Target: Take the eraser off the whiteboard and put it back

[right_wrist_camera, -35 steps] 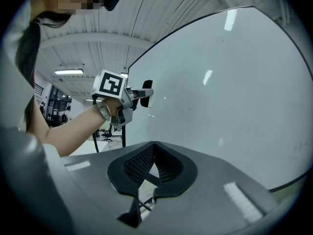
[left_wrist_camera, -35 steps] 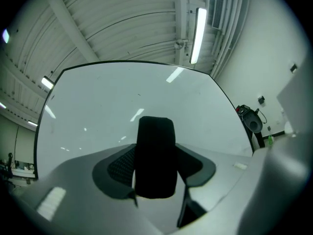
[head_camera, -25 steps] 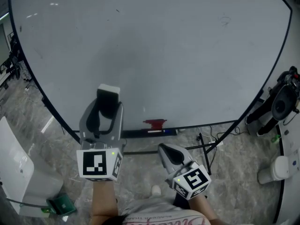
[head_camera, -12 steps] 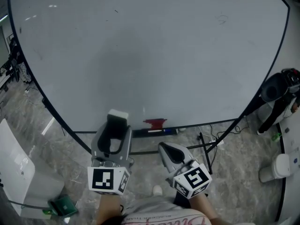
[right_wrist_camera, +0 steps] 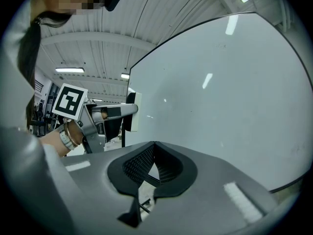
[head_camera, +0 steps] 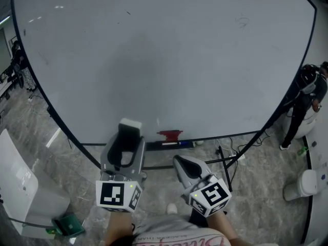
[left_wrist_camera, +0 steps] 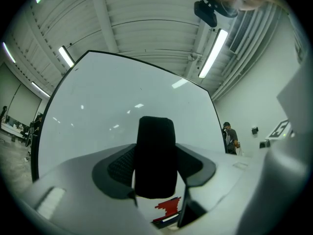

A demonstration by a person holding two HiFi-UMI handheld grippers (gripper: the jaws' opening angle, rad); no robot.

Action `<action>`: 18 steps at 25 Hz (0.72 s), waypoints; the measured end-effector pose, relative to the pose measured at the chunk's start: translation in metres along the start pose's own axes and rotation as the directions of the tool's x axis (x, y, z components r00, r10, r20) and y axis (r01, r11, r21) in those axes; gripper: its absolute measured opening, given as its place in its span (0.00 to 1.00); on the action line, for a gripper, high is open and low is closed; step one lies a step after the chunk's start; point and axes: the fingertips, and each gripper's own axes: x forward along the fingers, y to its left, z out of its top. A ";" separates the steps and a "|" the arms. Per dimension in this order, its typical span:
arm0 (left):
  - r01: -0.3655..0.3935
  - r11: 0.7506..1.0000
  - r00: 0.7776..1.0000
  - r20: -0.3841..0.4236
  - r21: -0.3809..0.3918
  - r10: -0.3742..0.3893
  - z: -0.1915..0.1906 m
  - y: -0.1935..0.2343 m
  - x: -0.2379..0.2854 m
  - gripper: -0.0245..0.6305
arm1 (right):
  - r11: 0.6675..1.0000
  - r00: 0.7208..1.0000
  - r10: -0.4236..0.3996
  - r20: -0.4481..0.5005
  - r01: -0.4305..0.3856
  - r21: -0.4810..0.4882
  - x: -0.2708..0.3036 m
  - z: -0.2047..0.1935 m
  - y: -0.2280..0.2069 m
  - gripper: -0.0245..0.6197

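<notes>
The eraser [head_camera: 129, 125], black felt with a white back, stands upright between the jaws of my left gripper [head_camera: 124, 139], which is shut on it. It hangs in front of the lower edge of the whiteboard [head_camera: 164, 50]. In the left gripper view the eraser [left_wrist_camera: 155, 163] shows its black felt side, with the whiteboard [left_wrist_camera: 122, 102] behind it. My right gripper [head_camera: 179, 163] is lower and to the right, shut and empty. Its own view shows the right gripper [right_wrist_camera: 150, 166] with jaws together and the left gripper [right_wrist_camera: 105, 114] holding the eraser [right_wrist_camera: 133, 111] by the board's edge.
A red patch [head_camera: 169, 135] sits above the marker tray [head_camera: 164, 144] at the board's bottom edge. The board's stand legs and cables [head_camera: 228, 155] spread over the floor. A person [head_camera: 307, 99] stands at the far right near a white bin [head_camera: 302, 184].
My left gripper has come down and back toward me with the eraser, mostly in the first half second. The right gripper has stayed put. The person at the far right has shifted.
</notes>
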 end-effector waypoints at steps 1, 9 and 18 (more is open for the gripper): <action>0.001 1.000 1.000 0.002 0.000 -0.001 0.001 0.000 0.000 0.40 | 1.000 1.000 0.000 0.001 0.000 0.000 0.000 0.000 0.000 0.04; -0.001 1.000 1.000 0.023 0.026 0.000 0.008 0.004 0.020 0.40 | 1.000 1.000 0.001 0.003 -0.001 -0.012 0.004 0.002 -0.004 0.04; -0.054 0.986 0.997 0.056 0.158 0.045 0.038 0.020 0.073 0.40 | 1.000 1.000 -0.002 -0.004 0.002 -0.015 0.009 0.001 -0.016 0.04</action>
